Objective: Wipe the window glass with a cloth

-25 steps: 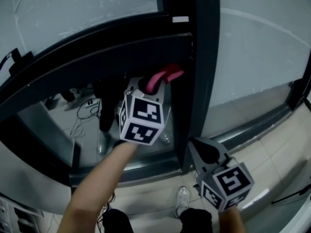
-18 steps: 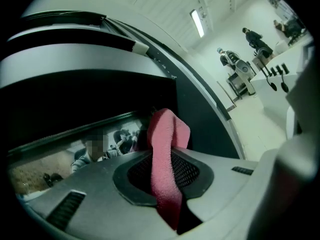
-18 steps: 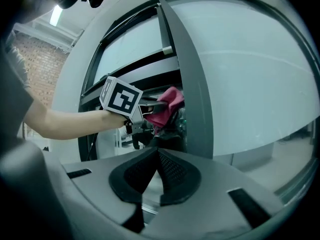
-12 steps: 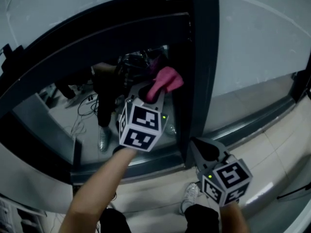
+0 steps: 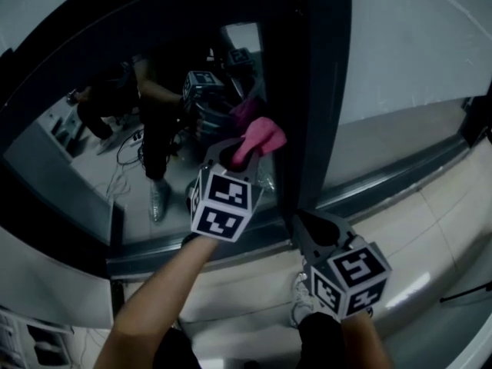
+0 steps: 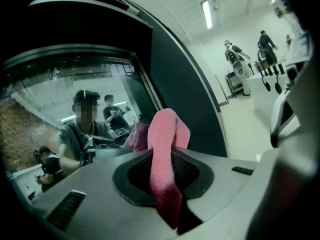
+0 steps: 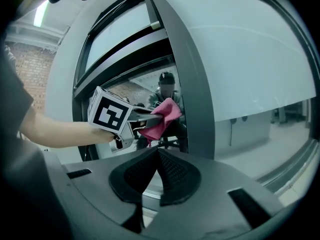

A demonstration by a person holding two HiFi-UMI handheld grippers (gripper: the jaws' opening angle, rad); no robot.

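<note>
Left gripper [image 5: 235,154] clamps a fuzzy pink cloth [image 5: 259,135] against reflective window glass [image 5: 138,191], just beside the dark frame upright [image 5: 323,91]. Right gripper [image 5: 317,233] jaws closed, empty, held lower.

White lab hall, ceiling strip light [image 6: 205,14]

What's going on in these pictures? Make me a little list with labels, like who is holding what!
Left claw: shut on a pink fluffy cloth
Cloth: its tip meets its own reflection in the dark window glass, beside the dark upright window frame
Right claw: shut, holding nothing, lower than the left claw in the head view
Job: wiping looks under way
</note>
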